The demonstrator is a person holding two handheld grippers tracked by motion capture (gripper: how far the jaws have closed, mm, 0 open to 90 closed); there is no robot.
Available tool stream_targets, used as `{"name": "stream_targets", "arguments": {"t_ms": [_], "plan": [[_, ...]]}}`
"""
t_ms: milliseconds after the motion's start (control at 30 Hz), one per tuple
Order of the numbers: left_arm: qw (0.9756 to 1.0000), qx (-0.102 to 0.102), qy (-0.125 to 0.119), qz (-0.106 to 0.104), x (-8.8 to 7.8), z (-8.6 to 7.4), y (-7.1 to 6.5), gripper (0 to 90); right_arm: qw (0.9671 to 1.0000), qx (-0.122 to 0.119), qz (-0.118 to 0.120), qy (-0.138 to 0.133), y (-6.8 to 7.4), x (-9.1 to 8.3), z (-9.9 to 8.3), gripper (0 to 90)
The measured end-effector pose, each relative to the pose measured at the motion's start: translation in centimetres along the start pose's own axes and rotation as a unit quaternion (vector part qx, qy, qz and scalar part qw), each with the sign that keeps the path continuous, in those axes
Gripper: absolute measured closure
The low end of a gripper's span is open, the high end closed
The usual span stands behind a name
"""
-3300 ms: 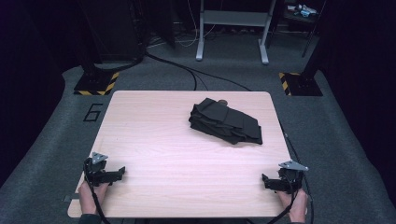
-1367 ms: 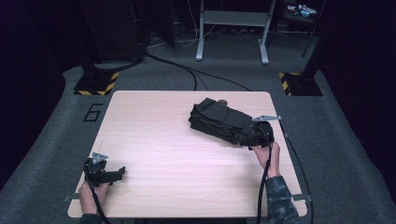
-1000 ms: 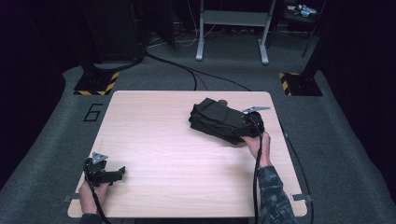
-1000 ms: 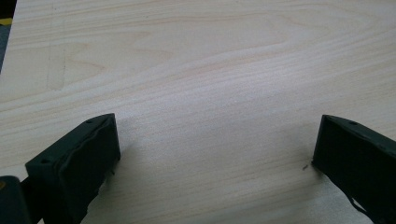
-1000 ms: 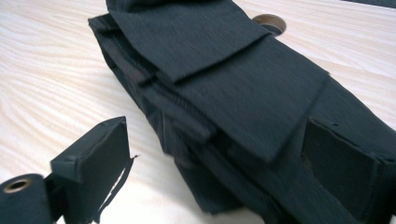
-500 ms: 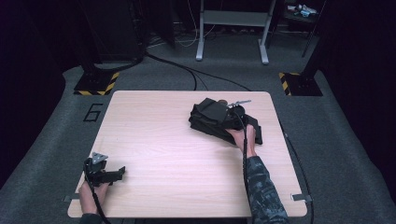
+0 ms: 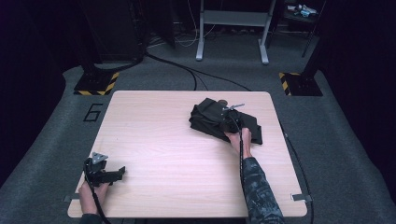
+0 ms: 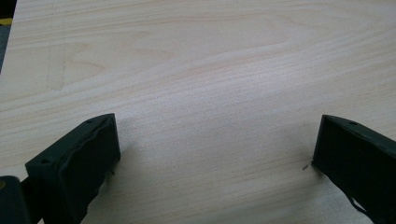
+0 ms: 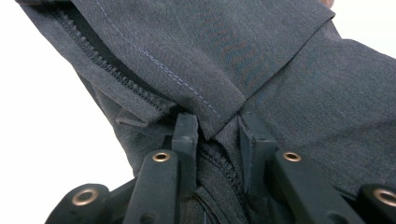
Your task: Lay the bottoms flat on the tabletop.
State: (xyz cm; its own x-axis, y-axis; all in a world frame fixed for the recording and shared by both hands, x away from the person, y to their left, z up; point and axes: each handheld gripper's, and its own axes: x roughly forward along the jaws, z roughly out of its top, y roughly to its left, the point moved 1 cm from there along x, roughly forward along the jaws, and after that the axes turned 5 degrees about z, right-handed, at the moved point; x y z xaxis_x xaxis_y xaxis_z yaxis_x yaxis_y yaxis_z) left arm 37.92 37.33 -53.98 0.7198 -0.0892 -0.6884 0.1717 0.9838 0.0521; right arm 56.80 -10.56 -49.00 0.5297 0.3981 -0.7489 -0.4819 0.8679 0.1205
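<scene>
A dark grey folded garment lies on the far right part of the light wooden table. My right gripper rests on top of it, held by a hand in a patterned sleeve. In the right gripper view its jaws have just been closing, and a fold of the garment beside a zipper is pinched between the pads of the right gripper. My left gripper sits at the near left corner of the table. It stands open over bare wood in the left gripper view.
Beyond the table are a grey floor, a cable, a metal stand's legs and two black bases with yellow-black stripes. A "6" is marked on the floor at the left.
My right hand has travelled from the near right corner onto the garment, then shifted left across it and lowered. The left gripper has stayed put.
</scene>
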Motion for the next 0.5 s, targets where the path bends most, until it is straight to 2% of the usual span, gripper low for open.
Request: {"name": "stream_targets", "arguments": {"t_ms": [500], "plan": [[1.0, 0.0, 0.0, 0.002, 0.0, 0.0, 0.0, 0.1, 0.9991, -0.019, 0.036, -0.009, 0.3, -0.7, -1.1, 73.6]]}}
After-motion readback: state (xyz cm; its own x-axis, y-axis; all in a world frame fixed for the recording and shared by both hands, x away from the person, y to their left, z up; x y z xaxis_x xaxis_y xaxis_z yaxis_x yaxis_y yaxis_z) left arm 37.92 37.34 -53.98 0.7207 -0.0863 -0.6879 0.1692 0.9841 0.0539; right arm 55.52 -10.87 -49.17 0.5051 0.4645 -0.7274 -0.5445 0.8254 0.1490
